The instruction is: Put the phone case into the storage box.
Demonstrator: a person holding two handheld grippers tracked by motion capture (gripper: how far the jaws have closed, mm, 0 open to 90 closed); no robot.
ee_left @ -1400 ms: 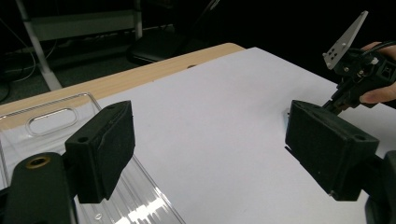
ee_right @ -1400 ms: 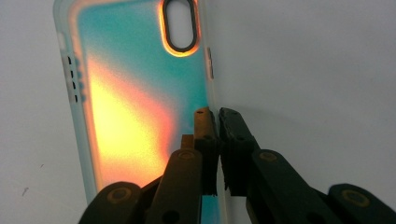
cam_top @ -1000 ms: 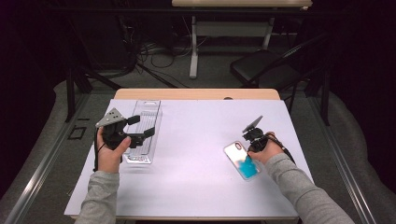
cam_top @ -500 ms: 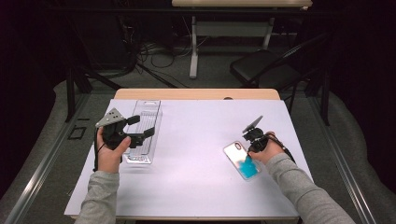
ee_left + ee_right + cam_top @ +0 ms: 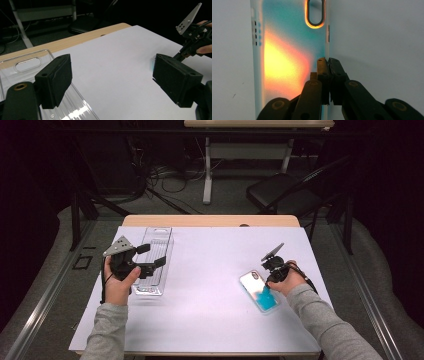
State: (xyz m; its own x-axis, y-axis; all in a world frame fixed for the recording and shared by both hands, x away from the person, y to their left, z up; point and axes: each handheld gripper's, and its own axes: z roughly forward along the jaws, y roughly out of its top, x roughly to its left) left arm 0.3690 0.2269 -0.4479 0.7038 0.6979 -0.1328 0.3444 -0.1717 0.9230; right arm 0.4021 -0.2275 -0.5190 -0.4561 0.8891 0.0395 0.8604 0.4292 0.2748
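A phone case (image 5: 257,291) with a teal and orange sheen lies flat on the white table cover (image 5: 210,280) at the right. My right gripper (image 5: 268,281) points down at it. In the right gripper view the jaws (image 5: 328,64) are shut on the long edge of the phone case (image 5: 287,50), below its oval camera cutout. At the left, my left gripper (image 5: 152,255) is held level over a clear plastic tray (image 5: 156,237). Its jaws stand wide apart with nothing between them (image 5: 115,77). The clear tray (image 5: 27,65) lies under the near pad (image 5: 53,80).
A strip of bare wooden table (image 5: 210,220) runs along the far edge. A dark folding chair (image 5: 280,195) and a desk leg with cables stand on the floor behind. White cover stretches between the two hands.
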